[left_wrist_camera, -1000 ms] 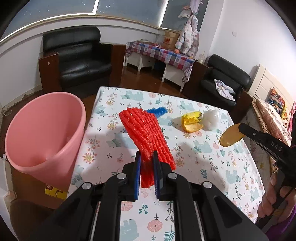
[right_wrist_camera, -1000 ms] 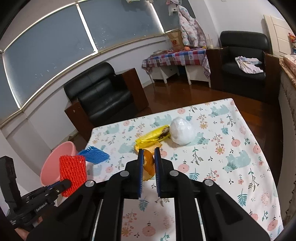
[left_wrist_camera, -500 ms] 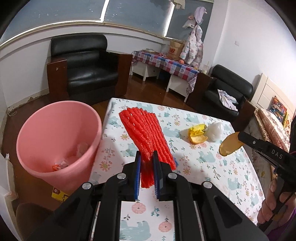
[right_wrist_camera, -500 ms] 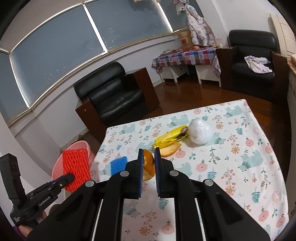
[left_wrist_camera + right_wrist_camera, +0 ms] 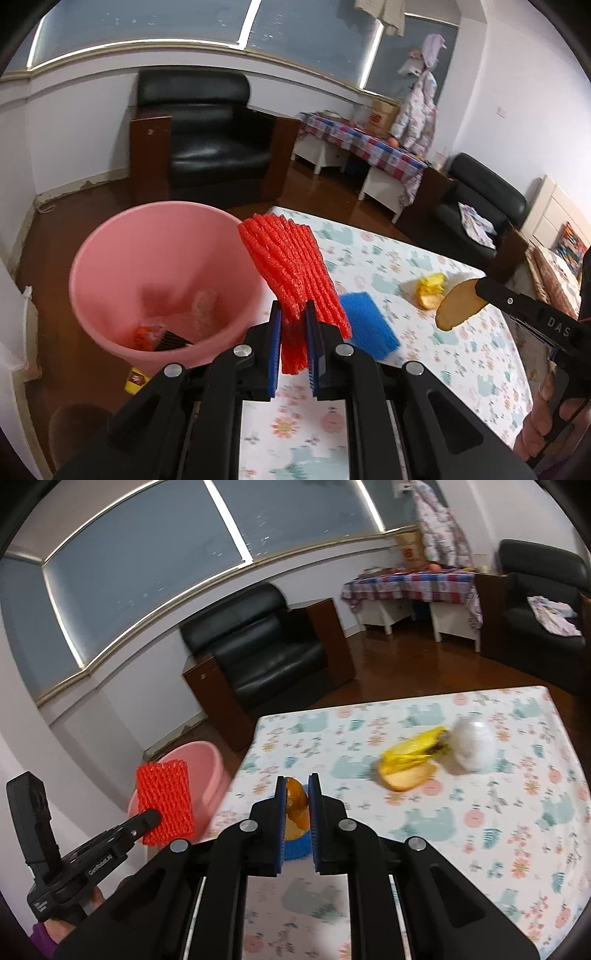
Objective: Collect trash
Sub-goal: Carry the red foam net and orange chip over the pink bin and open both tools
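Red foam net [image 5: 295, 280] clenched in left tool [image 5: 293, 332], now carried leftward beside pink bin [image 5: 110, 258] rim, nearly ready for dropping; orange peel [image 5: 295, 805] gripped by right tool [image 5: 296, 812], trailing over surface [image 5: 480, 830].

Black leather armchair [image 5: 207, 140], curved dark window [image 5: 147, 554], white walls, wooden floor [image 5: 92, 206]
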{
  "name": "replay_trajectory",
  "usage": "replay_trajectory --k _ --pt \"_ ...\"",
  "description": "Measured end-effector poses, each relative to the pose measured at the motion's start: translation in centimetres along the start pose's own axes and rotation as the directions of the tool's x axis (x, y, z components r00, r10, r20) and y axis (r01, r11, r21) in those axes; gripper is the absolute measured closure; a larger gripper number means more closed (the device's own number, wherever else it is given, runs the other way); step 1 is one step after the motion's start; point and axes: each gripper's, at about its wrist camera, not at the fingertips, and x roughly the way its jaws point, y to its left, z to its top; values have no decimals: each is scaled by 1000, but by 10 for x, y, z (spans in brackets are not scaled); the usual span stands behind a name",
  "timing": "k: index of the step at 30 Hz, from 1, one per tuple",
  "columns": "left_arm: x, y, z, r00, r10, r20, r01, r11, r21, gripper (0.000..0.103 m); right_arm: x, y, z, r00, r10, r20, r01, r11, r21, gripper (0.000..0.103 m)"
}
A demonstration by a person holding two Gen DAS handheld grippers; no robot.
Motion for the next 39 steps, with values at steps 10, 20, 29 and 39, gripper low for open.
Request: replay_trajectory --k 10,20,29,39 --pt "-10 66 5 992 122 33 -119 989 -84 92 47 70 8 990 121 -75 -128 987 -99 91" --pt "-3 111 2 987 159 14 -156 979 -128 92 97 124 5 973 163 -161 -189 969 -159 91" --pt "10 129 -4 986 165 -19 -166 976 -142 91 136 150 -10 959 149 -240 -193 966 -173 91" --pt "14 132 -3 986 166 -18 -167 972 -165 76 153 161 -16 946 149 -287 -203 964 -169 91"
